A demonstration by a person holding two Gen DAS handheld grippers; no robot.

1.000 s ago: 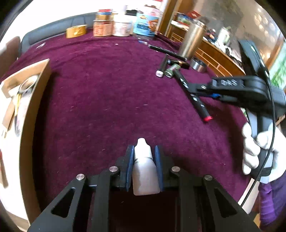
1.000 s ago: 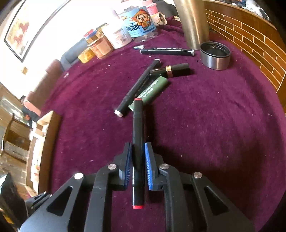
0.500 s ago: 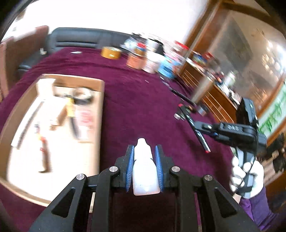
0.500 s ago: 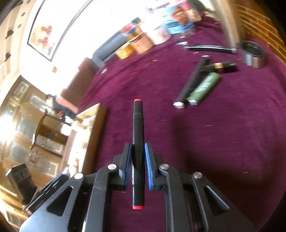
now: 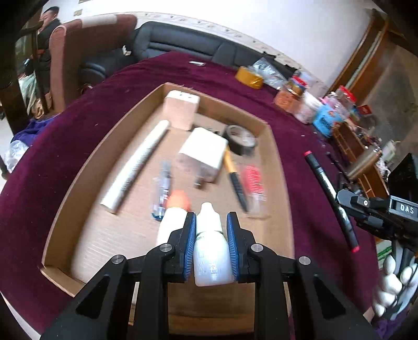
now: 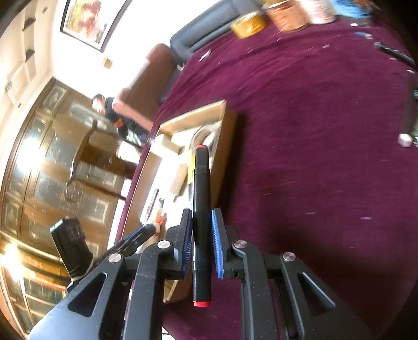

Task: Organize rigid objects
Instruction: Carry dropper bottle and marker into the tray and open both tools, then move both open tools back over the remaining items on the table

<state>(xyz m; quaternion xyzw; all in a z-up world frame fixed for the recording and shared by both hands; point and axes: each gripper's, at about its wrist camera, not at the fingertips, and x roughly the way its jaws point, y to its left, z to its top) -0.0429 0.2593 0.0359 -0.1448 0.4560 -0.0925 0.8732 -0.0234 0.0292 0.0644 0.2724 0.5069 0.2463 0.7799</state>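
Note:
My left gripper is shut on a small white dropper bottle and holds it above the near end of a shallow cardboard box on the purple tablecloth. My right gripper is shut on a black marker with red ends, held above the box's right wall. In the left wrist view the right gripper and its marker show at the right of the box. The box holds white blocks, a white tube, a tape roll, pens and a knife.
Jars, tubs and a yellow tape roll stand along the table's far edge. Loose markers lie on the cloth to the right. A sofa, a chair and a person are beyond the table.
Both grippers have swung left from the loose markers toward the cardboard box, still holding the bottle and the marker. The left gripper now hangs over the box.

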